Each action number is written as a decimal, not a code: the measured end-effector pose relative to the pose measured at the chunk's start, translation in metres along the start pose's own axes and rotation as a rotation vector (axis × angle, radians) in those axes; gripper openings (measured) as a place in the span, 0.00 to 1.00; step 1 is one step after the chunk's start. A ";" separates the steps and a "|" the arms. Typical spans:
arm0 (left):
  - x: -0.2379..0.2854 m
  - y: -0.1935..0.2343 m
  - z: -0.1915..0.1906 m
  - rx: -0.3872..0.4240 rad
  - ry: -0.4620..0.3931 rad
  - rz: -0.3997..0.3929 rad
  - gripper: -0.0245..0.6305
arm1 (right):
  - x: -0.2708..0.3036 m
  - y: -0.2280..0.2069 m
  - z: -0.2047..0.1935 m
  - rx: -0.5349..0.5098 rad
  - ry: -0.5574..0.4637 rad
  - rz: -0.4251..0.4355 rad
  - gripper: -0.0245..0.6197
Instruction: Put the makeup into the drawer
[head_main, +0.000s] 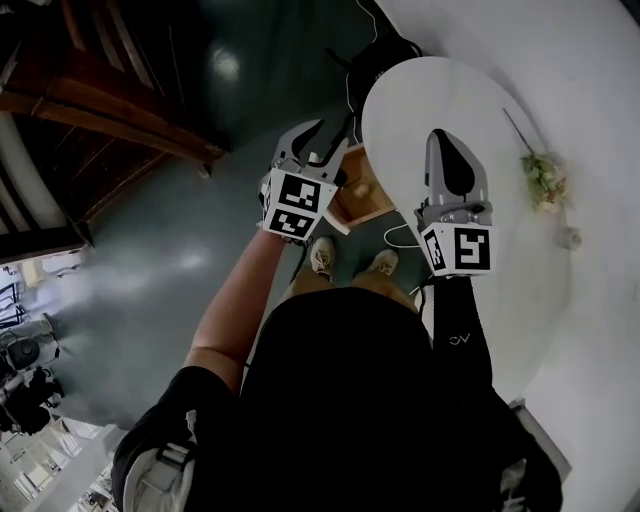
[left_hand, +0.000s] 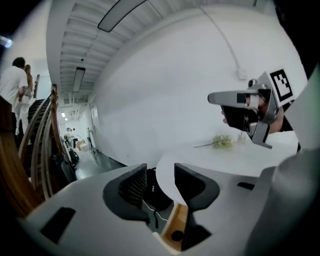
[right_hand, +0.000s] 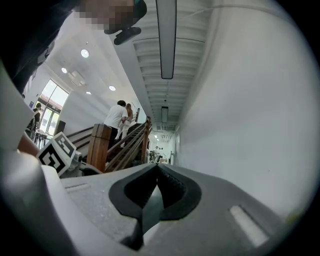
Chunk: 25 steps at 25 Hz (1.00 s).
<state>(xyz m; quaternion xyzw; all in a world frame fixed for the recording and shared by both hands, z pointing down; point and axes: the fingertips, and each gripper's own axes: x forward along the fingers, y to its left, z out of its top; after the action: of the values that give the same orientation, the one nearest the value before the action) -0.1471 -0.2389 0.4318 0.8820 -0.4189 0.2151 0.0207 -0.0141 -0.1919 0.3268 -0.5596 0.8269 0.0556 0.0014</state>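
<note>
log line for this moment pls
left gripper: open, empty | right gripper: shut, empty | drawer: open | flowers: on table

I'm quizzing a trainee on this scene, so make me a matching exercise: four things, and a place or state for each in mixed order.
1 left hand-held gripper
2 right hand-held gripper
3 flower sprig
4 drawer

A on the white table
B jaws together
C wooden, at the table's edge
D jaws apart

Pairs: 1-D, 2-B, 3-A, 4-C.
</note>
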 end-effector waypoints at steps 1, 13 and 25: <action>-0.005 0.002 0.015 -0.004 -0.036 0.002 0.30 | 0.000 0.001 0.002 -0.002 -0.006 0.001 0.05; -0.054 0.021 0.113 -0.021 -0.295 0.003 0.30 | 0.003 0.012 0.019 -0.027 -0.028 -0.012 0.05; -0.054 0.025 0.116 0.010 -0.321 0.000 0.05 | 0.002 0.021 0.016 -0.031 -0.006 -0.027 0.05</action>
<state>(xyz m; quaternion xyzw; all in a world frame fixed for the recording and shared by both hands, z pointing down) -0.1542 -0.2405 0.3016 0.9050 -0.4159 0.0732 -0.0509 -0.0357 -0.1847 0.3130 -0.5704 0.8183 0.0703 -0.0040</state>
